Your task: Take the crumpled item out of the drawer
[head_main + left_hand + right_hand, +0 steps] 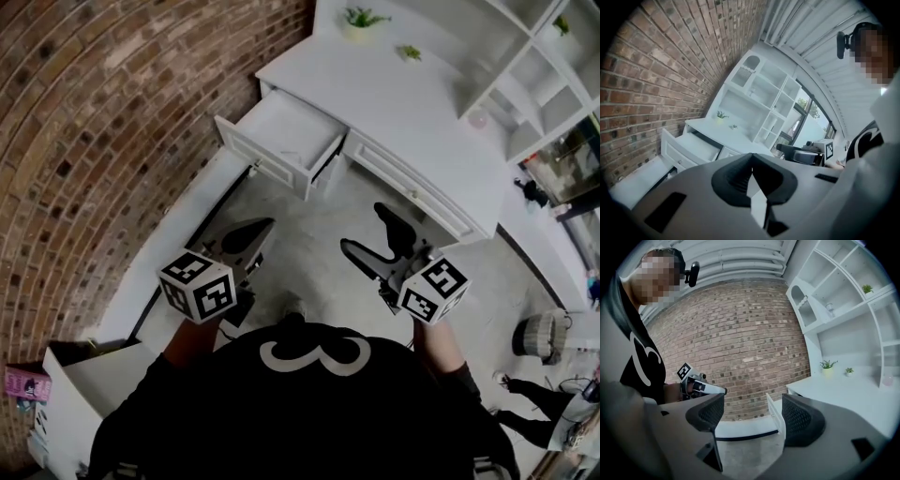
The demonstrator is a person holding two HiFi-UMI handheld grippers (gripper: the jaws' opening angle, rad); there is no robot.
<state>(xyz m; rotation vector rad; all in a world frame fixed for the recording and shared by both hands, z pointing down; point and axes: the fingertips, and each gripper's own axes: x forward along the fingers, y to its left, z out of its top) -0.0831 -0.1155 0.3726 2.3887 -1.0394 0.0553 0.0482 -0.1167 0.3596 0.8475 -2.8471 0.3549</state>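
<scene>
Right gripper [367, 234], jaws spread, and left gripper [246, 236], jaws pressed together, face the open white drawer [281, 161]; spread jaws should enter from above.

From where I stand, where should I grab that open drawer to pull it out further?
Pinch the top edge of the front panel of the drawer, coming down from your side: it stands pulled out, so that rim is exposed and faces you. The open right tongs suit it.
</scene>
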